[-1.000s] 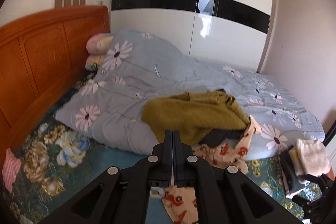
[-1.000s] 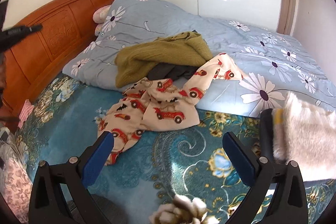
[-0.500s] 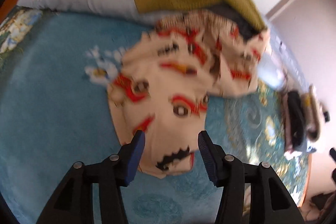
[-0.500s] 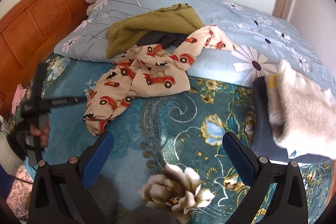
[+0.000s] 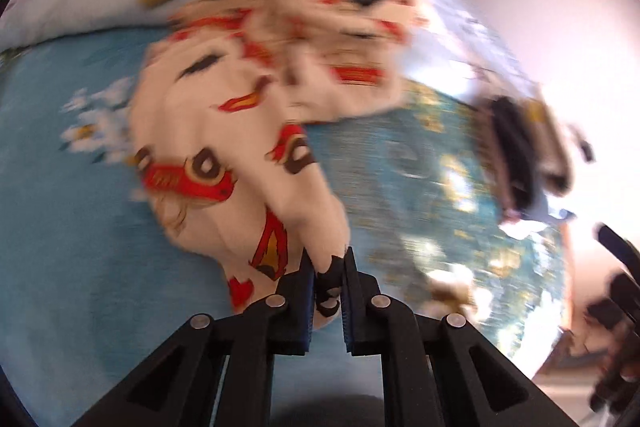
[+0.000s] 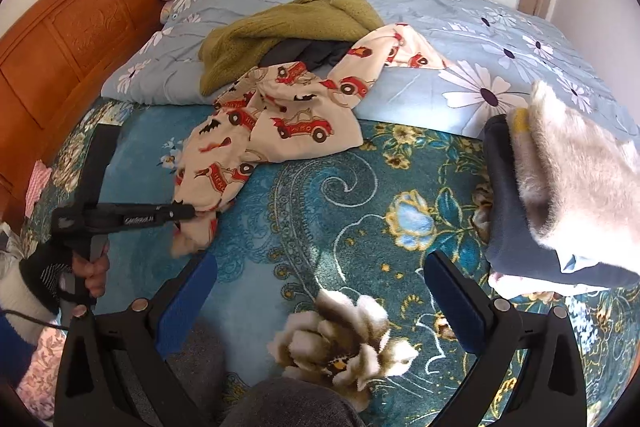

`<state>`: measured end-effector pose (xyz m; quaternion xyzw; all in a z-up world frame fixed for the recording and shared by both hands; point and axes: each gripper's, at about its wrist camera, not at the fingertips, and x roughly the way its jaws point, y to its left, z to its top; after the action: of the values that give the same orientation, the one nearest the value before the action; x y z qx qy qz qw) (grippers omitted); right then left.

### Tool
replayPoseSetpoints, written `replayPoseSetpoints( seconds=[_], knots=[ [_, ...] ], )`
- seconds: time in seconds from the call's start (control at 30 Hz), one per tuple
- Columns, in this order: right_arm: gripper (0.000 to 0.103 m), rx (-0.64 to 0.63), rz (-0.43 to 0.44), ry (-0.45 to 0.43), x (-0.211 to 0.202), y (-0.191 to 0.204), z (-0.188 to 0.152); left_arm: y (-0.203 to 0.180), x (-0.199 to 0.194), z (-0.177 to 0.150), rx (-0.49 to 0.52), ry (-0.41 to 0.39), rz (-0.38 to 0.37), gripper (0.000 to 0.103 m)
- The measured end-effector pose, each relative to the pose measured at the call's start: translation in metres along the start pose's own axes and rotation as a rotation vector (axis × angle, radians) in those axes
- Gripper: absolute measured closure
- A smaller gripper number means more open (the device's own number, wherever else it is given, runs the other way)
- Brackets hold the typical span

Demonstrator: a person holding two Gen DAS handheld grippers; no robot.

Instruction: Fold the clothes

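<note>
We see the car-print pyjamas [image 6: 280, 119] draped from the quilt [image 6: 460, 39] down onto the bedspread [image 6: 360, 211]. Behind them lies a knit sweater [image 6: 288, 23]; right of them sits a stack of folded clothes [image 6: 560, 195].

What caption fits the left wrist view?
Left gripper closing on the hem of the fire-truck print garment lying on the blue bedspread.

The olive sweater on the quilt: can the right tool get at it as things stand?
Probably yes. The olive sweater lies on top of the pile, uncovered, and the right tool hangs open and empty over bare bedspread, with only the fire-truck garment lying flat between.
</note>
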<state>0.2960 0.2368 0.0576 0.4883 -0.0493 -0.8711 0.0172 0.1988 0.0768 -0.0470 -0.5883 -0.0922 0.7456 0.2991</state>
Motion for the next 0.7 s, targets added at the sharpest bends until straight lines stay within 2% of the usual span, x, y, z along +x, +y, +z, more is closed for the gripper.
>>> replayPoseSetpoints(
  seconds=[0.17,0.23,0.3,0.37,0.47,0.53,0.57,0.67,0.7],
  knots=[
    [0.000,0.101,-0.040,-0.037,-0.018,-0.034,-0.008,-0.094,0.024,-0.002,0.097,0.057,-0.238,0.092],
    [0.000,0.134,-0.065,-0.045,-0.027,-0.051,-0.013,-0.124,0.039,-0.001,0.118,0.079,-0.282,0.091],
    [0.000,0.158,-0.098,-0.048,-0.034,-0.065,-0.019,-0.137,0.059,-0.003,0.115,0.116,-0.298,0.091],
    [0.000,0.189,-0.126,-0.040,-0.040,-0.081,-0.026,-0.139,0.075,-0.005,0.083,0.147,-0.276,0.089],
    [0.000,0.215,-0.148,-0.027,-0.043,-0.094,-0.036,-0.120,0.079,-0.009,0.009,0.181,-0.305,0.071],
    [0.000,0.215,-0.153,-0.009,-0.040,-0.097,-0.040,-0.104,0.071,-0.010,-0.027,0.181,-0.334,0.049],
    [0.000,0.215,-0.149,0.003,-0.035,-0.097,-0.041,-0.095,0.066,-0.010,-0.040,0.172,-0.349,0.047],
    [0.000,0.219,-0.125,0.045,-0.019,-0.090,-0.042,-0.056,0.034,-0.001,-0.072,0.053,-0.304,0.043],
    [0.000,0.222,-0.109,0.054,-0.013,-0.086,-0.041,-0.037,0.026,0.005,-0.101,0.003,-0.247,0.041]
  ],
)
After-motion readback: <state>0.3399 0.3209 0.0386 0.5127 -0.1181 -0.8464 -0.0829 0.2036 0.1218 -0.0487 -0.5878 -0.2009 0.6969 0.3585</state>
